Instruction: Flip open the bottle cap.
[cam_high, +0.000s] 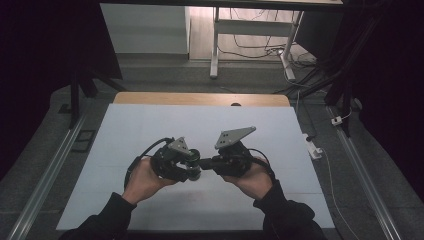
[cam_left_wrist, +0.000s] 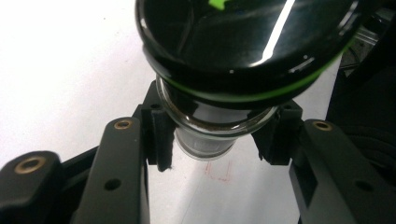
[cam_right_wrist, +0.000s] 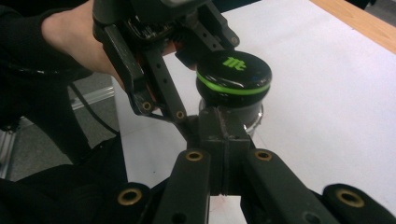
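A person at a white table (cam_high: 150, 135) holds a gripper in each hand, the two tools meeting nose to nose above the tabletop. The left gripper (cam_high: 192, 165) pinches a small glass jar (cam_left_wrist: 210, 135) between its pads, gripping the clear neck just below a glossy black lid (cam_left_wrist: 243, 42) ringed with a green band. In the left gripper view the jar sits squarely between the two jaws, each pad pressed against the glass on either side, the lid looming large over the fingers and the jar's base pointing away toward the table.

The right gripper (cam_right_wrist: 219, 135) has its fingers pressed together, nothing between them. In the right gripper view the closed tips stand right in front of the jar (cam_right_wrist: 233, 107), at the level of the glass just below the lid (cam_right_wrist: 233, 74); whether the tips touch the glass cannot be told. The lid, marked with a green logo, rises just beyond and above those tips. The left gripper's jaws (cam_right_wrist: 163, 93) come in from the upper left of that view and clamp the jar from the sides, with the left hand (cam_right_wrist: 74, 37) behind them.

From the high view, the jar (cam_high: 194, 162) hangs between the two grippers, clear of the table, with the right gripper (cam_high: 207, 163) pointing straight at it. Dark sleeves (cam_high: 100, 215) enter from the near edge.
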